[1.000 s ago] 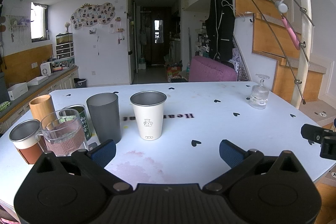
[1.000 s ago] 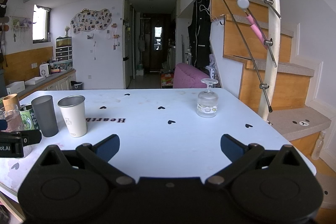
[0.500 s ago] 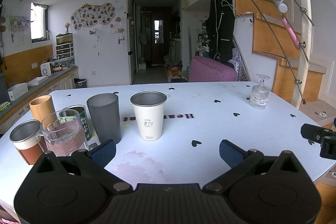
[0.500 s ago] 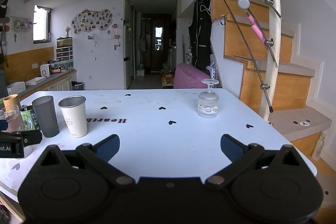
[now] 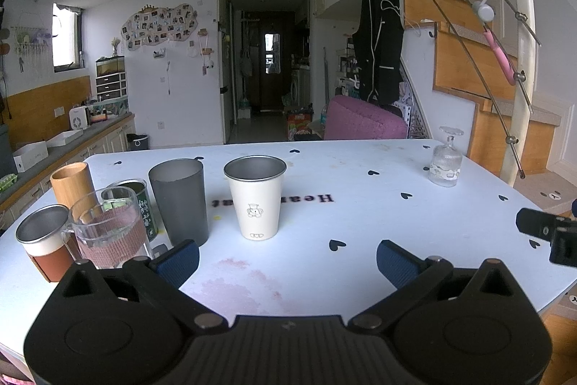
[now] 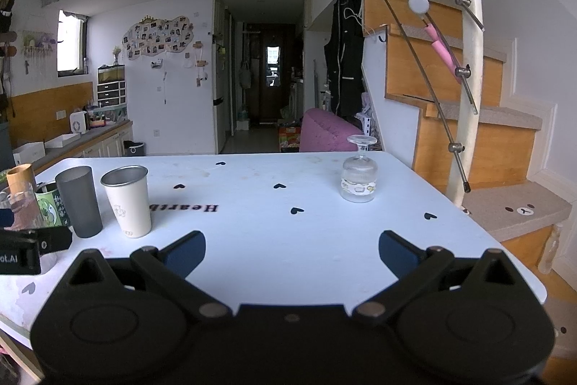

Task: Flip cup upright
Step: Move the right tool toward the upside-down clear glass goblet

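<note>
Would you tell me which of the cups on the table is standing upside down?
The stemmed glass, alone on the right side of the table: its foot points up and its rim rests on the tabletop. The other cups stand mouth-up at the left.

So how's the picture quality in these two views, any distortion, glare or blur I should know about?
Left wrist view: strong fisheye bending of the stair rail, dark corners, soft even daylight, faint shadows; the upside-down glass is sharp. Right wrist view: same bending and dark corners, bright window blown out, no glare on the table; the glass stays crisp.
</note>
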Available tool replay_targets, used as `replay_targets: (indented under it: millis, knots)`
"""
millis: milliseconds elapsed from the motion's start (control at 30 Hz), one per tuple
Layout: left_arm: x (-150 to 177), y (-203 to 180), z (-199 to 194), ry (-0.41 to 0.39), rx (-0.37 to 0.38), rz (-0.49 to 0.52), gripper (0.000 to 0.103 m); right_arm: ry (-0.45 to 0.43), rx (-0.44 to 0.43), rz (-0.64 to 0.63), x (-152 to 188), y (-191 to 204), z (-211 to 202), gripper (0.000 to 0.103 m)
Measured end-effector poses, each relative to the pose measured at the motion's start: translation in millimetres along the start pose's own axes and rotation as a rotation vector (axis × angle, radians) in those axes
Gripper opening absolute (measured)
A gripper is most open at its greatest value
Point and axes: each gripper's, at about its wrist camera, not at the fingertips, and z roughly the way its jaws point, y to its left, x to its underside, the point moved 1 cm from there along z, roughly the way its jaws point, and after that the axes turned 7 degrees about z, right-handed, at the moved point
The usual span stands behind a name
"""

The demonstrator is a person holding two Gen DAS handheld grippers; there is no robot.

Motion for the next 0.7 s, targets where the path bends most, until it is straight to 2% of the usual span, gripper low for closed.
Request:
replay_targets:
  millis: [167, 333, 500, 700]
  knots:
    - [8.5, 6.1, 4.3, 0.008, 0.009, -0.003, 0.103, -0.014, -0.024, 0.029, -9.5, -10.5, 8.8, 0.103]
    - [9.5, 7.4, 4.2, 0.016, 0.012, -0.004, 0.103, -0.066, -0.020, 0.065, -26.2, -28.6, 30.2, 0.103]
    - [12.4, 8.1, 6.6, 0.028, 0.011, -0.001, 0.103, -0.049, 0.012, 0.043, -50.9, -46.1, 68.2, 0.103]
    - [16.6, 9.2, 11.6, 0.051, 0.007, 0.013, 0.103, -0.018, 0.047, 0.086, -83.6, -69.9, 124.1, 0.103]
